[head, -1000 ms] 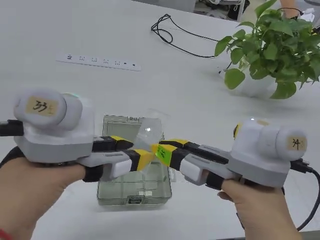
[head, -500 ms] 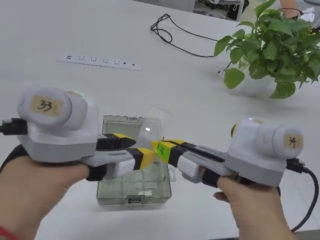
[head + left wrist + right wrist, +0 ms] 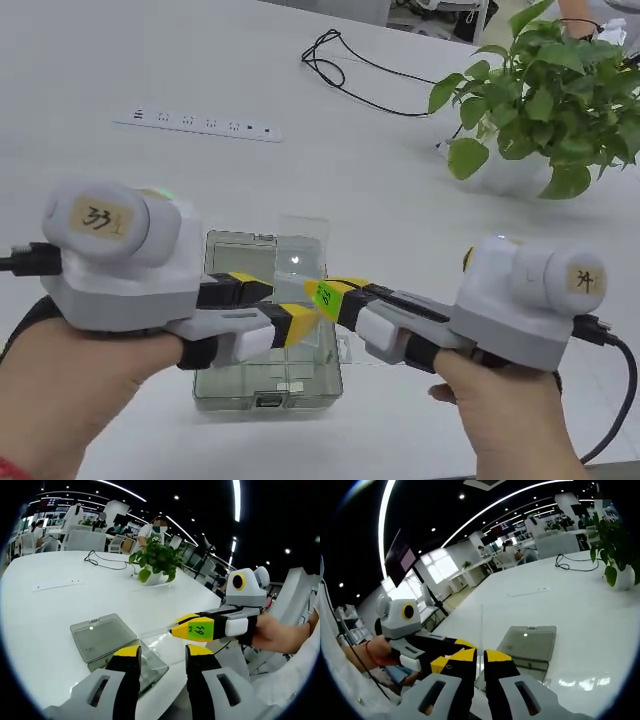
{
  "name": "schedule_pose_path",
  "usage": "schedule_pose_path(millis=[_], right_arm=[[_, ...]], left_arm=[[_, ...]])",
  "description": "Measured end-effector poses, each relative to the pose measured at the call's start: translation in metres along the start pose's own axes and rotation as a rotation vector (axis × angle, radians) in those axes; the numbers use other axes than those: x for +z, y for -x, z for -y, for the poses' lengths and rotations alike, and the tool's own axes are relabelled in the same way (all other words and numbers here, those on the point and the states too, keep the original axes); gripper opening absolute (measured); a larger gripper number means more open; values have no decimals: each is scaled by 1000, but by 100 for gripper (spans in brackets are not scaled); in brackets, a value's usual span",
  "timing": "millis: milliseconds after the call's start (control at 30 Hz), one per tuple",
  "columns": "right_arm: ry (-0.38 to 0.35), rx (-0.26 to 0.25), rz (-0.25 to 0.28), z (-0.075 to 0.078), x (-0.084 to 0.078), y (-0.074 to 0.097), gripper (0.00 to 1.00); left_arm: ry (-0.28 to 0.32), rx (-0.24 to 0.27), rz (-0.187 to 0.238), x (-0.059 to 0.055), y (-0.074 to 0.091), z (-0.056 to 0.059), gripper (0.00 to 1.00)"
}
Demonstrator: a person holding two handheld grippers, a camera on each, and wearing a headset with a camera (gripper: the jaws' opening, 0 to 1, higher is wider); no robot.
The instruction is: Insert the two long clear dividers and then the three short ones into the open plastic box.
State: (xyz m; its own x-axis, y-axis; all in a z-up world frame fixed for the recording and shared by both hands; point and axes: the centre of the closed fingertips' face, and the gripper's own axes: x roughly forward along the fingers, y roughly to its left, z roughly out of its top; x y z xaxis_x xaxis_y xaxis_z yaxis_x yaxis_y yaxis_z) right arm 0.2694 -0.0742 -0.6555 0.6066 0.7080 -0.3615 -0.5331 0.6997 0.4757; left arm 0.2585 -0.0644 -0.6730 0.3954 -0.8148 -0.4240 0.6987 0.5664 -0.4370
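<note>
My left gripper [image 3: 275,300] hangs with its jaws apart and nothing between them, just beside the clear divider [image 3: 300,245]. Over the last second that divider has swung from a slant to stand squarer above the open plastic box [image 3: 225,385], though it is not yet in it. My right gripper [image 3: 330,292] pinches its lower edge, jaws narrow. I judge it nearly lined up for lowering into its slots.

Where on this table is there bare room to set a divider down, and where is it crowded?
Free: table between the power strip and the plastic box; between the box and the potted plant. Crowded: over the box, where the left gripper and right gripper meet at the clear divider.
</note>
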Motion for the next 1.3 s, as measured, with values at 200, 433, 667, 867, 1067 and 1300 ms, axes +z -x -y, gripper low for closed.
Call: schedule_pose_path(millis=[200,433,667,867,1067,1300], right_arm=[[3,2,0,0,1,0,7],[8,0,-8,1,0,0,7],[13,-2,-19,1,-1,0,7],[8,0,-22,2,-1,1,7],[21,-12,-14,3,4,4,7],[26,-26,-18,5,4,7,7]], left_arm=[[2,-6,-6,-2,0,1,34],[9,-15,-7,-3,1,4,35],[9,-27,-15,-5,-1,6,37],[3,-39,-5,-2,2,5,39],[-38,-42,-3,-4,8,0,46],[-104,-52,-15,-14,19,-9,56]])
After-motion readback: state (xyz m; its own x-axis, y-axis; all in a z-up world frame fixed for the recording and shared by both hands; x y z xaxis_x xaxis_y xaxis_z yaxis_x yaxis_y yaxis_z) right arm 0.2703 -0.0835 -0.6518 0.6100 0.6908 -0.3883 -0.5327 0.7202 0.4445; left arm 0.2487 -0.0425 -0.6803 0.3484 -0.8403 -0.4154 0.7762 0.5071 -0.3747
